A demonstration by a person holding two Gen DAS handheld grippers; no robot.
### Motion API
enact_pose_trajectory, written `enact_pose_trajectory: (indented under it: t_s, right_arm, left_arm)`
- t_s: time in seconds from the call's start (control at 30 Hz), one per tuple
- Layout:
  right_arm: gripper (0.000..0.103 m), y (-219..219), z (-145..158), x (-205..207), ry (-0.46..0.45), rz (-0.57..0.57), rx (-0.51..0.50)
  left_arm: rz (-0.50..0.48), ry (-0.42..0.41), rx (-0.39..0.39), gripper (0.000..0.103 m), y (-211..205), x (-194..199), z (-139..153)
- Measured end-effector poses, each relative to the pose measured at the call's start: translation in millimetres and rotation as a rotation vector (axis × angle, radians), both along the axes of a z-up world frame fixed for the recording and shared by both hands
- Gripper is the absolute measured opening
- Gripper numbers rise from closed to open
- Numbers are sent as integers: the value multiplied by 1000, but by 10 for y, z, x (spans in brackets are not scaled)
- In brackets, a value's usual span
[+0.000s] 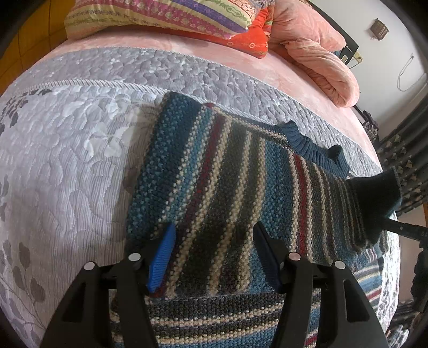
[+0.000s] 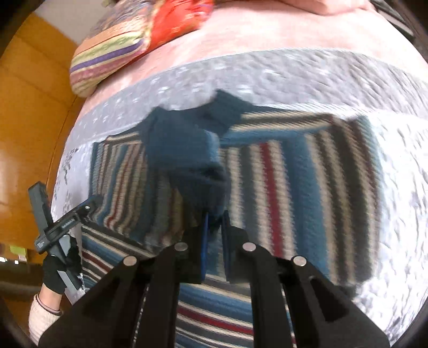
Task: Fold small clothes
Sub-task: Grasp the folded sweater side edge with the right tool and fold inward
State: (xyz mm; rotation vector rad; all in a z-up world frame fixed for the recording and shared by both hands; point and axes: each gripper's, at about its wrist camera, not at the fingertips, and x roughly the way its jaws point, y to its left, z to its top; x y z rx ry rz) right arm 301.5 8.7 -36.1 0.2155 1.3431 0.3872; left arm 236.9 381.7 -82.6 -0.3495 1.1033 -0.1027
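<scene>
A striped knit sweater (image 1: 222,174) in blue, beige, red and dark bands lies on the grey quilted bedspread (image 1: 67,160), with its blue ribbed collar (image 1: 307,144) toward the far right. My left gripper (image 1: 215,254) is open just above the sweater's near part, its blue fingertips (image 1: 163,257) spread wide over the knit. In the blurred right wrist view, my right gripper (image 2: 215,235) is shut on the sleeve's dark blue cuff (image 2: 182,150), lifted over the sweater body (image 2: 294,187). The left wrist view shows that cuff (image 1: 374,192) raised at the right.
Striped pillows (image 1: 160,16) and a rolled pink blanket (image 1: 321,59) lie at the head of the bed. A wooden wardrobe (image 2: 26,107) stands to the left. A gloved hand (image 2: 57,273) holds the left gripper's handle. The bed edge and a dark curtain (image 1: 406,160) are at the right.
</scene>
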Motion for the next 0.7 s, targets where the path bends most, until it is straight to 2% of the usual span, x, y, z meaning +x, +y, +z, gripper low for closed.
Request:
enact_pose_trajectory:
  t_s: [0.13, 0.17, 0.2, 0.27, 0.3, 0.37, 0.53, 0.6, 0.67, 0.7]
  right_arm:
    - [13, -327, -99, -4, 23, -36, -23]
    - [17, -395, -114, -10, 26, -47, -10]
    - [28, -478, -137, -11, 33, -65, 23]
    - [44, -610, -185, -10, 42, -109, 73]
    - [48, -658, -213, -2, 46, -125, 90]
    - [48, -721, -288, 27, 66, -146, 133]
    - [47, -709, -434, 91, 86, -166, 150]
    - [38, -652, -440, 108, 72, -157, 150]
    - [34, -578, -430, 127, 66, -145, 144]
    - [28, -560, -431, 134, 61, -140, 137]
  left_arm:
    - [-7, -3, 13, 64, -22, 9, 3]
    - [-8, -4, 16, 65, -31, 11, 5]
    - [-9, -4, 19, 65, -40, 12, 6]
    - [-9, -3, 24, 65, -46, 20, 29]
    - [-8, -6, 21, 65, -44, 19, 44]
    - [-2, -29, -15, 65, -25, 14, 123]
    - [-11, -69, -58, 65, -94, 33, 260]
    - [-31, -64, -47, 65, -177, 45, 242]
    - [-59, -47, -20, 65, -284, 59, 177]
    - [-69, -36, -5, 65, -322, 60, 144]
